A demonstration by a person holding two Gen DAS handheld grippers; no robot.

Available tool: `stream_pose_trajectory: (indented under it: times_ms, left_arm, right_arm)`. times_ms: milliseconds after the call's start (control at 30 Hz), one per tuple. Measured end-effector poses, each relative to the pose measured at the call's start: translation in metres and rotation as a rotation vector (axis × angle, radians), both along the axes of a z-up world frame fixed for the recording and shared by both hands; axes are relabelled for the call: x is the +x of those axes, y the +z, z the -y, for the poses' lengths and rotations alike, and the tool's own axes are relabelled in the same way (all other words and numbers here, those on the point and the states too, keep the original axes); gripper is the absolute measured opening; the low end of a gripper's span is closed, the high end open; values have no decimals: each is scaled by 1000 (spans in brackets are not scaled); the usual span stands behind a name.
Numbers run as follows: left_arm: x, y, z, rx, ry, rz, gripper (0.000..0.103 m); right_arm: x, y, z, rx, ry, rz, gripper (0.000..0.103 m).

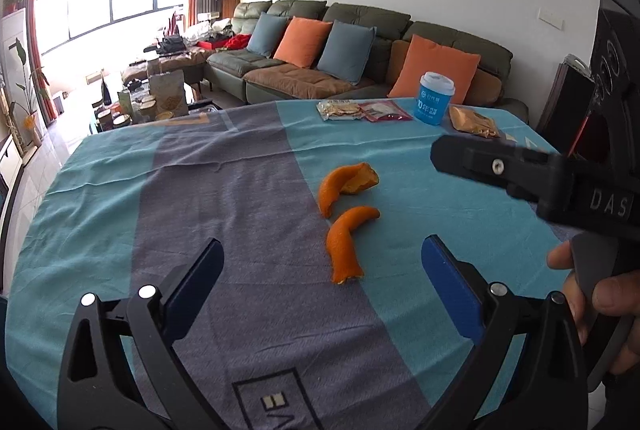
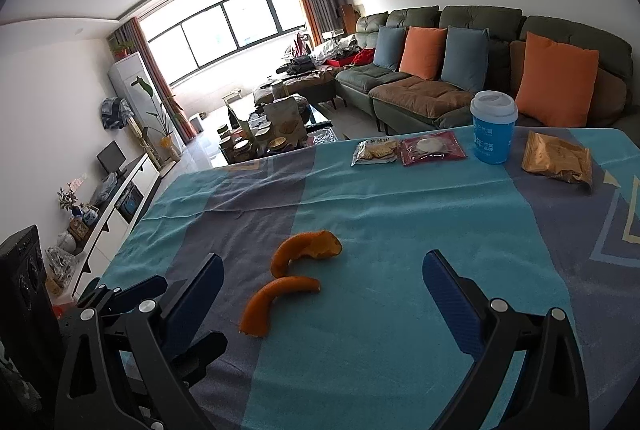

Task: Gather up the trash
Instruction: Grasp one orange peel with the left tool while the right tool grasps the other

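Observation:
Two curved orange peels lie on the blue and grey tablecloth: a near peel and a far peel. My left gripper is open and empty, with the near peel between and just ahead of its blue fingertips. My right gripper is open and empty, just behind both peels; it also shows as a black body at the right of the left wrist view. At the far edge lie a cracker packet, a red packet, a blue paper cup and a brown snack bag.
The table drops off at its left and far edges. A green sofa with orange and blue cushions stands behind it. A cluttered coffee table stands further back. A black speaker stands at the left.

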State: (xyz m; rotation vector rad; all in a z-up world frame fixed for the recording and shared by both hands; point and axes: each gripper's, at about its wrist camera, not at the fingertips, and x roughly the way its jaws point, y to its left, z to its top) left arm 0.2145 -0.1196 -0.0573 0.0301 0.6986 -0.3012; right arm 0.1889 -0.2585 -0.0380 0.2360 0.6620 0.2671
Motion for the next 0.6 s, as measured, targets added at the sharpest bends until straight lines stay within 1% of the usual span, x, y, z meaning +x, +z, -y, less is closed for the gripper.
stream_pose_trajectory:
  times_ms: [133,167,200,300,367,400,467,600]
  left_arm:
    - [15,-8,5,9,2,-39,96]
    - [18,-10,6,19,5,-49,92]
    - [23,-12,7,28,3,-63,84]
    - [35,-20,11,31,-3,-109,70]
    - [40,-24,11,26,-11,-131,67]
    - [42,-26,12,25,-17,-140,63]
    - [44,-30,14,25,-26,-153,59]
    - [49,-37,15,38,-32,-181,46]
  right_arm:
    - [13,-3,1,15,10,-19,96]
    - [15,-4,1,19,14,-23,96]
    - [18,-5,2,22,15,-26,96]
    - [25,-8,2,28,23,-38,96]
    - [29,-9,1,32,26,-45,96]
    - [30,-10,1,36,29,-47,96]
    - [34,-10,3,42,28,-50,96]
    - [39,-10,7,63,22,-59,96]
